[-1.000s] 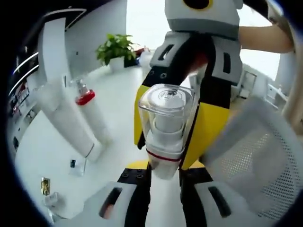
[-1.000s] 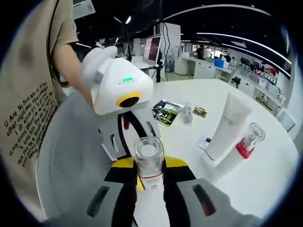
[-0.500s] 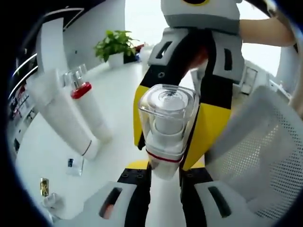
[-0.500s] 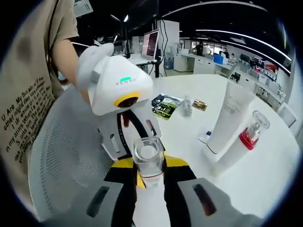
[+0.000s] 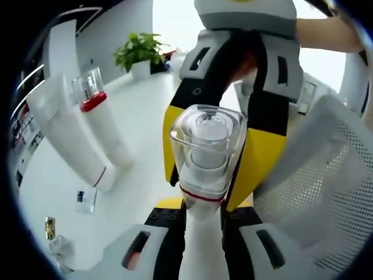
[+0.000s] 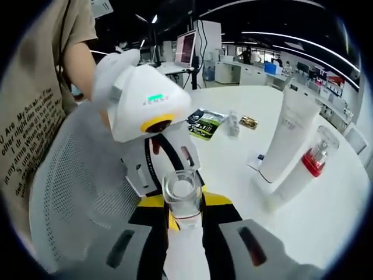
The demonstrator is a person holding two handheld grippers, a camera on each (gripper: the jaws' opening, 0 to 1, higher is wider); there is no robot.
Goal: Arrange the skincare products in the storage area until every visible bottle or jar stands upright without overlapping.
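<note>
A white bottle with a red ring and a clear cap [image 5: 205, 153] [image 6: 183, 195] is held off the table between both grippers. My left gripper [image 5: 201, 205] is shut on its white body from below. My right gripper [image 6: 184, 220] grips the same bottle from the opposite side, and its yellow jaws flank the cap in the left gripper view. On the white table [image 6: 233, 169] a tall white tube [image 5: 67, 134] [image 6: 289, 137] stands on its cap. A second bottle with a red collar [image 5: 104, 128] [image 6: 304, 170] leans against the tube.
A white mesh chair [image 5: 317, 175] [image 6: 76, 192] stands close beside the grippers. A dark sachet [image 6: 205, 123], a small vial [image 6: 233, 123] and a gold item [image 6: 248, 122] lie farther back. A potted plant [image 5: 140, 51] stands at the far edge. A person's shirt [image 6: 29, 93] shows at the left.
Both cameras have shifted a little, so the tube and the red-collared bottle sit slightly higher in the views. Both grippers keep the same hold on the bottle.
</note>
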